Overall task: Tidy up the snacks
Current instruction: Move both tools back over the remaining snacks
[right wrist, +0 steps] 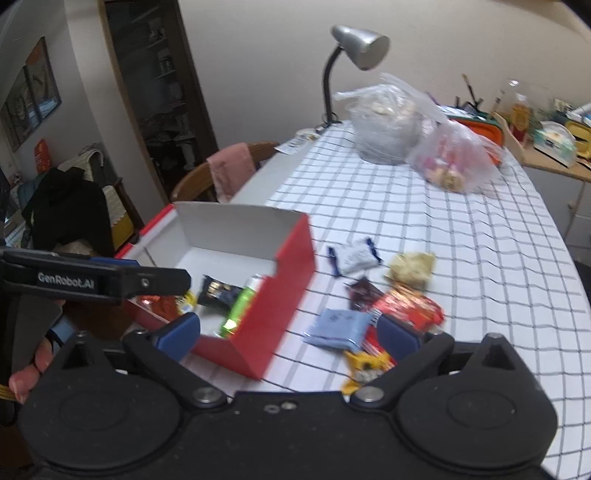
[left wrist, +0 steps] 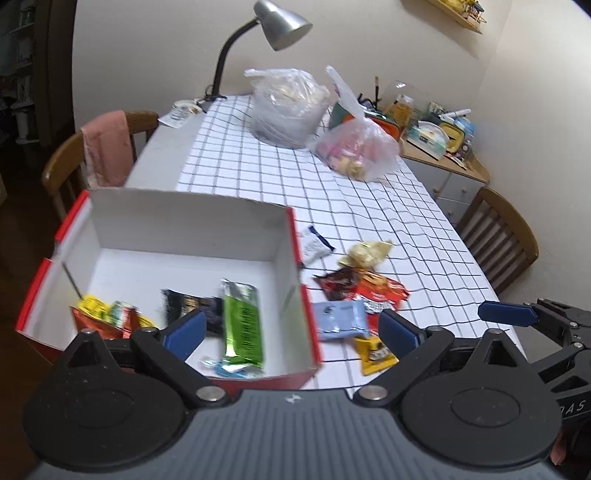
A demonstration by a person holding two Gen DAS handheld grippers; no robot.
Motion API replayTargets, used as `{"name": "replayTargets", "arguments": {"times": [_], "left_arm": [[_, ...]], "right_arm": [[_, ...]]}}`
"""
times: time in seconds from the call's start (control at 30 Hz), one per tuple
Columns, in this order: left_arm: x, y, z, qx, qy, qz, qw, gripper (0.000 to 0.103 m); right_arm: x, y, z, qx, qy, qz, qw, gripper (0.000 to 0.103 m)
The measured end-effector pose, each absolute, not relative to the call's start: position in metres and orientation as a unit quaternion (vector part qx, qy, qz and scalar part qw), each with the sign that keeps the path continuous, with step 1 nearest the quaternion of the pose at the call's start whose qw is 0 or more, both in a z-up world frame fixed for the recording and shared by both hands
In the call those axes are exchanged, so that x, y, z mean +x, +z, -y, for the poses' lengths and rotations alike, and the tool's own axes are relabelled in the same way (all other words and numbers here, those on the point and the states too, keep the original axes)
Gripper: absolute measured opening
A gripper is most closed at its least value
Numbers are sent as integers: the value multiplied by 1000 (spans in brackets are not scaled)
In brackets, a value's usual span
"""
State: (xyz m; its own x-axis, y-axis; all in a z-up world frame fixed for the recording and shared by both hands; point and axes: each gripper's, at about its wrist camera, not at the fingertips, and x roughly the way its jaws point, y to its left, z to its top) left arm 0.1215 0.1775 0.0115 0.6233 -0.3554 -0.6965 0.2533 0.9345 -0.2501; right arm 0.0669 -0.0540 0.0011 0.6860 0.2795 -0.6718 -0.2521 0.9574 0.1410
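A red box with a white inside (left wrist: 184,225) (right wrist: 291,254) stands at the table's near left. In it lie a green packet (left wrist: 242,325) (right wrist: 240,306), a black packet (left wrist: 184,302) (right wrist: 216,291) and orange and yellow packets (left wrist: 107,314). Right of the box lie loose snacks: a light blue packet (left wrist: 341,319) (right wrist: 338,328), a red packet (left wrist: 380,290) (right wrist: 410,306), a yellow packet (left wrist: 375,354) (right wrist: 365,369), a white-blue packet (left wrist: 314,243) (right wrist: 354,254) and a gold packet (left wrist: 369,253) (right wrist: 410,267). My left gripper (left wrist: 291,332) is open and empty above the box's near right wall. My right gripper (right wrist: 288,338) is open and empty, low over the near table edge.
Two clear plastic bags (left wrist: 288,103) (left wrist: 360,147) sit at the far end beside a silver desk lamp (left wrist: 280,26). Wooden chairs (left wrist: 74,162) (left wrist: 498,236) stand at both sides. A cluttered cabinet (left wrist: 443,147) is at the far right. A checked cloth (left wrist: 369,206) covers the table.
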Motion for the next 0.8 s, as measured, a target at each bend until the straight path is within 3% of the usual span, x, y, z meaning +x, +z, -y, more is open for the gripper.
{"name": "replayTargets", "arguments": {"times": [0.8], "left_arm": [[116,-45,-35,-13,-107,-443,890,100]], "right_arm": [[117,-45,197,25,98,-431,897,102]]}}
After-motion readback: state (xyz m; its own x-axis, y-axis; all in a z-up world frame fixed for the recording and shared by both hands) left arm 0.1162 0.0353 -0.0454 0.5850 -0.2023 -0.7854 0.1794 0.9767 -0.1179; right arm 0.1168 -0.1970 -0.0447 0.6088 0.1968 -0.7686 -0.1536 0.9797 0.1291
